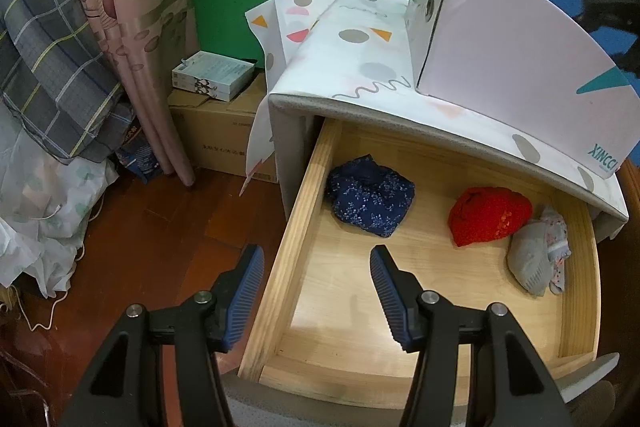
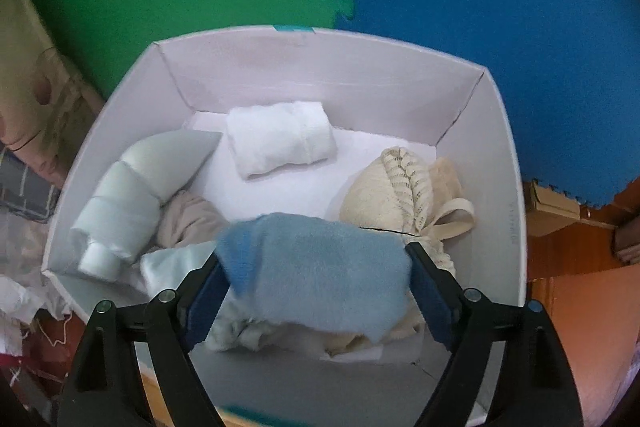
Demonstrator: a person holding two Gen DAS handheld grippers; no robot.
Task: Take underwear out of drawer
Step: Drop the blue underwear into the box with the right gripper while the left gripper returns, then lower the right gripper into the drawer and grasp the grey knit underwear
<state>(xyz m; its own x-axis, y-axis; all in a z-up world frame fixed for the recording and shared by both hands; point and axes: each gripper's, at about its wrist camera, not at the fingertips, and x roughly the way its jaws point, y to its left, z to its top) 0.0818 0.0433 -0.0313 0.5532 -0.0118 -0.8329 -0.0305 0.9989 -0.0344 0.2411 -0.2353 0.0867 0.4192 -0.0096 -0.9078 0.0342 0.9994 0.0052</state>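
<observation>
The wooden drawer [image 1: 298, 223] stands pulled out of the cloth-covered cabinet [image 1: 360, 67]. Inside lie a navy flowered garment [image 1: 370, 201], a red one [image 1: 490, 215] and a grey one [image 1: 536, 259]. My left gripper [image 1: 316, 255] hangs open and empty over the drawer's front left corner. In the right wrist view my right gripper [image 2: 316, 253] is over the white box [image 2: 320, 67]. Its jaws stand wide, and a blurred light blue garment [image 2: 320, 275] spans loosely from one pad to the other. The box holds a white roll [image 2: 280, 143], a cream lace bra [image 2: 400, 187] and other pale pieces.
The white box [image 1: 520, 59] stands on top of the cabinet at the right. On the floor to the left are a cardboard carton [image 1: 216, 135] with a small packet [image 1: 212, 75] on it, a curtain [image 1: 132, 27] and piled bedding [image 1: 52, 67]. Green and blue foam mats cover the wall.
</observation>
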